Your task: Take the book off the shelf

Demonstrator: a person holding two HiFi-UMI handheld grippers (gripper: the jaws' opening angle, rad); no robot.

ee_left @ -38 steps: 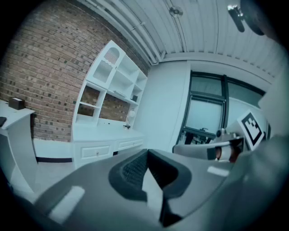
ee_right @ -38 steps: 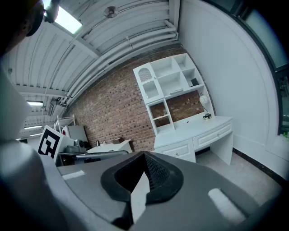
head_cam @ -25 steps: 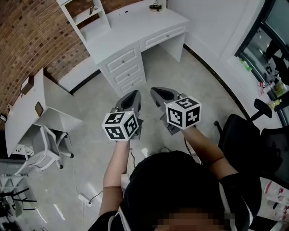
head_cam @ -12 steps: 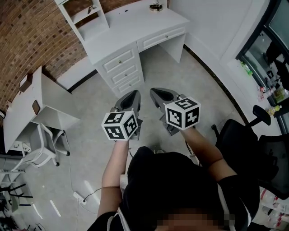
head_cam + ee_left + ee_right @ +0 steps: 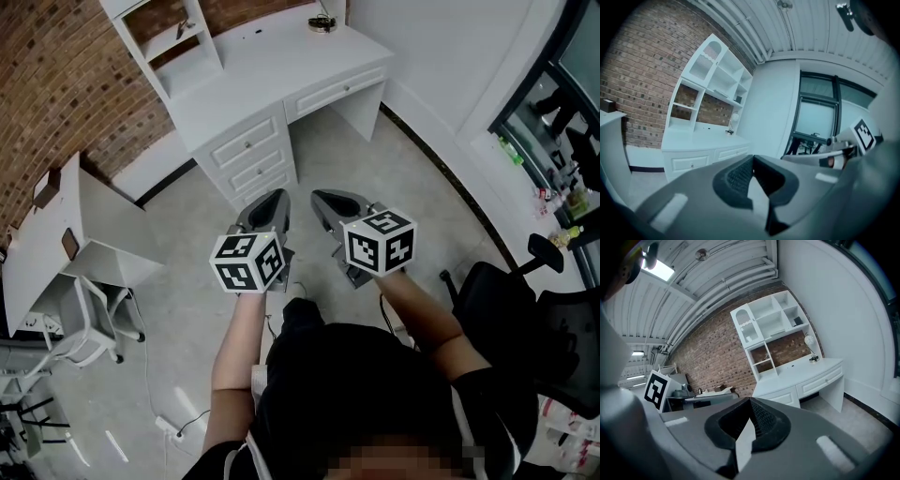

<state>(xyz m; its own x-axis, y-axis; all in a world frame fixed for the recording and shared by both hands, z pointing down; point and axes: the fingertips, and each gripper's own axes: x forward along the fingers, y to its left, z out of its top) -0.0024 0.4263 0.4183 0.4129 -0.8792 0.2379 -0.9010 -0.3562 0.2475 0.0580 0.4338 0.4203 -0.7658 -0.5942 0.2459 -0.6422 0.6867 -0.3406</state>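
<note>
A: How do we rate the illumination?
B: Bright and even in the head view, with soft shadows on the floor. A ceiling light glares in the right gripper view.
A: Defects?
B: We note fisheye bending and dark corners in both gripper views. The left gripper and right gripper blur near the lens.

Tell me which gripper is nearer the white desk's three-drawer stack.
Left. The left gripper is short of the white three-drawer stack, in line with it; the right gripper sits off sideways.
</note>
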